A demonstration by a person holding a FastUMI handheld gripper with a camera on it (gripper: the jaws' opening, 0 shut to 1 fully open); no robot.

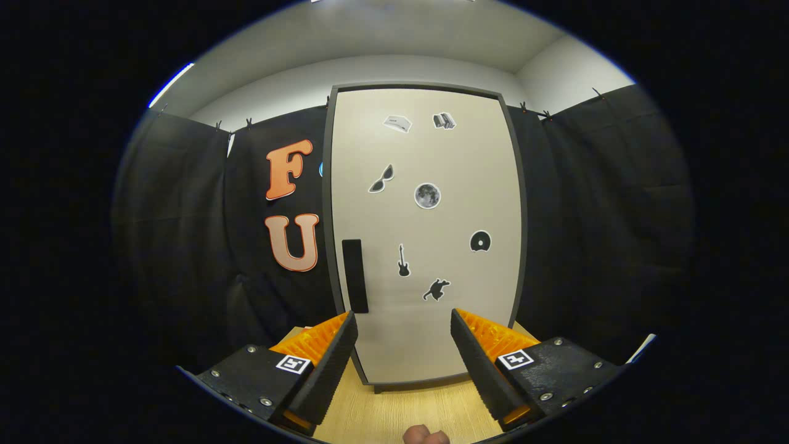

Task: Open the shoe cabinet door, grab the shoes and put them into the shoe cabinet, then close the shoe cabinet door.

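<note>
A tall shoe cabinet [425, 234] stands upright on a pale wood-grain floor [400, 419], its long axis vertical and its flat front facing the gripper [404, 327] squarely. The shoe cabinet door [431, 333] is shut — a smooth, matte, cream-coloured panel with a thin dark frame around it. One handle [355, 275], a slim dark rectangle set upright, sits near the door's edge at about 9 o'clock from the panel's middle. Seven stickers [427, 195] are scattered over the panel: two boxy grey shapes near the top, a pair of sunglasses, a round moon-like disc at the centre, a dark disc at 3 o'clock from it, a small guitar and a dark animal-like figure lower down. The two fingers [336, 364] are held wide apart with nothing between them, their inner faces ribbed in fine ridges, each carrying one small square marker on its mount. The base of the cabinet lies just ahead of the fingertips, and the handle sits just above the tip of the left finger. Behind the cabinet hangs creased black cloth [592, 216], pinned along its upper edge with small clips, under a plain light wall and ceiling [400, 37]. At 6 o'clock, between the fingers, a small part of the person's hand [425, 436] shows.
</note>
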